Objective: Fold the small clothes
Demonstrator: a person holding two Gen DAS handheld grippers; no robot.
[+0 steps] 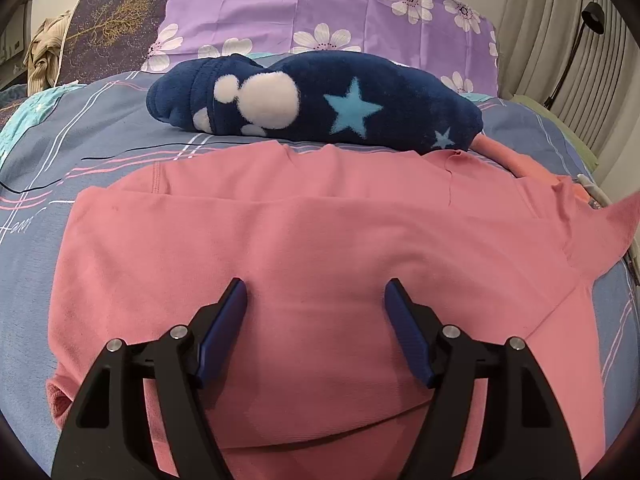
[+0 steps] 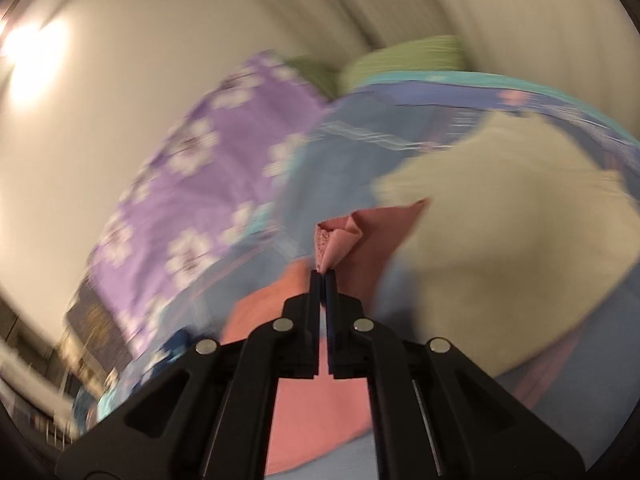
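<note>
My left gripper (image 1: 316, 292) hangs spread wide over flat pink cotton garment (image 1: 304, 248), nothing pinched. My right gripper (image 2: 323, 274) clamped on pink ribbed cuff (image 2: 334, 236), view blurred. Garment lies on blue striped bedsheet (image 1: 120, 136); navy star-print fleece (image 1: 320, 100) beyond it, purple floral pillow (image 1: 320, 12) behind, cream wall (image 2: 120, 40).

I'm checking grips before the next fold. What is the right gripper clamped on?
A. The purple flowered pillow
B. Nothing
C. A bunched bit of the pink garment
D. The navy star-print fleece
C: in the right wrist view the right gripper has its jaws closed on a bunched bit of the pink garment.
</note>
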